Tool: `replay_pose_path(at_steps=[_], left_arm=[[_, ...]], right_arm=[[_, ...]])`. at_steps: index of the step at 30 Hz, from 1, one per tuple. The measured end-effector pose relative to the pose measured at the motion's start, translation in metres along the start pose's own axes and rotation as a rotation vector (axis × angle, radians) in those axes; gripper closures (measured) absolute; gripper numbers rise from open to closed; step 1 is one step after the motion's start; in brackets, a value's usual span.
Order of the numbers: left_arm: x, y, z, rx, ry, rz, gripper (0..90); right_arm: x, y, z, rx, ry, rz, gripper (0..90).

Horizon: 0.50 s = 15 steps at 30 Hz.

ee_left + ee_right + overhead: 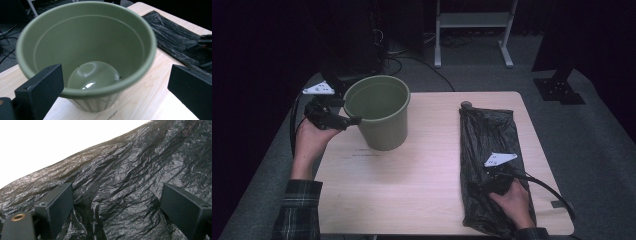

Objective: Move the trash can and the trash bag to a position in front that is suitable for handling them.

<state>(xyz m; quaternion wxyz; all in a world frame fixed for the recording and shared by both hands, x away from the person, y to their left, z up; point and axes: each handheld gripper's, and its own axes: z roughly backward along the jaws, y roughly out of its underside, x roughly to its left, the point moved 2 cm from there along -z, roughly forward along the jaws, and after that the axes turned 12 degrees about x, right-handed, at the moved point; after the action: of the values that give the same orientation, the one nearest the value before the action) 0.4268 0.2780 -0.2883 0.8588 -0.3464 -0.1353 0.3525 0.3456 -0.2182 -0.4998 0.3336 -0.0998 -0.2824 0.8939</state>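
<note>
You are holding your left claw released beside the green bucket at the desk's far left, its rim between the jaws. Your right claw, also released, is pressing down on the black bag lying lengthwise along the right edge, directly beneath it.

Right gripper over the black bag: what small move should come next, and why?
Probably lower the right gripper slightly and close on the black bag. Its jaws stand open with crinkled plastic between them, nothing pinched yet. The left gripper, also open, straddles the green bucket's near rim, seemingly ready to steady it.
</note>
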Motion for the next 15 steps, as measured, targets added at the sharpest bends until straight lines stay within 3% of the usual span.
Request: replay_pose_path(at_steps=[10,15], left_arm=[[0.027,-0.002,-0.01,0.028,-0.036,0.048,0.0],[0.036,-0.001,-0.019,0.051,-0.049,0.05,0.0]], right_arm=[[0.0,0.0,0.0,0.0,0.0,0.003,10.1],[0.0,0.0,0.0,0.0,0.0,0.006,10.1]])
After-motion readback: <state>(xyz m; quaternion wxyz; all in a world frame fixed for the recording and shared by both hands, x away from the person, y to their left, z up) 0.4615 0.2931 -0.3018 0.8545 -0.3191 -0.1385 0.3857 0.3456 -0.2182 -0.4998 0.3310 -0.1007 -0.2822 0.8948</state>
